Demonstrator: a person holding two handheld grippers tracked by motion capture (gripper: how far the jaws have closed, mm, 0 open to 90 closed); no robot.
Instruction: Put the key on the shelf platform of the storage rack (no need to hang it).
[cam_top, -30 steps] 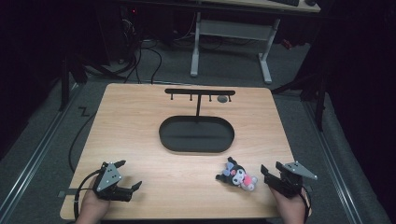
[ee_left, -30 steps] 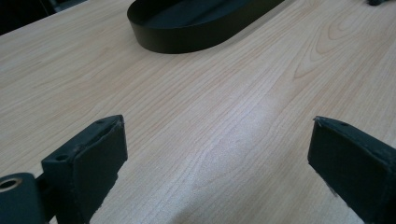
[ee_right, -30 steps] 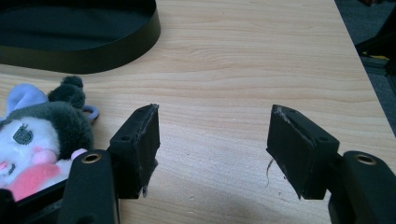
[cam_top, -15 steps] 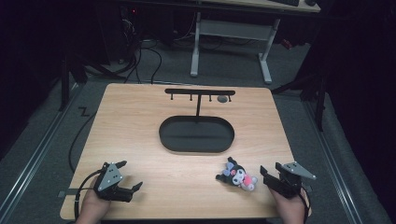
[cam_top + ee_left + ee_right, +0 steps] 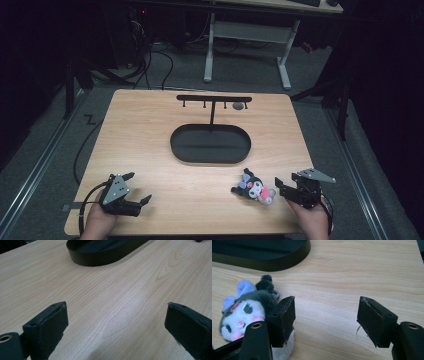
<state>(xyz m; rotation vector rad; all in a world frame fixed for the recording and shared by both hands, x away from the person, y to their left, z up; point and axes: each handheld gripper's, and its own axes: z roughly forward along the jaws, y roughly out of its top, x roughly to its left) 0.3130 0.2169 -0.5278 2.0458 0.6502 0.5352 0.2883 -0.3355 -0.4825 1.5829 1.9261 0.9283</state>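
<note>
A small plush toy [image 5: 255, 187] with a black hood, white face and purple bow lies on the wooden table [image 5: 150, 130] near the front right. In the right gripper view the plush toy [image 5: 244, 310] sits just left of the left jaw, outside the gap. My right gripper [image 5: 284, 188] is open, right of the toy, with bare wood between its jaws. My left gripper [image 5: 137, 189] is open at the front left over bare wood. A black oval tray [image 5: 210, 144] lies at the table's middle, with a black hanger stand [image 5: 213, 99] rising behind it.
A small dark round object [image 5: 238, 106] hangs or lies near the stand's right end. The black tray's rim [image 5: 100, 258] lies ahead of the left gripper and the tray [image 5: 262, 261] ahead of the right. Desk legs and cables stand beyond the table's far edge.
</note>
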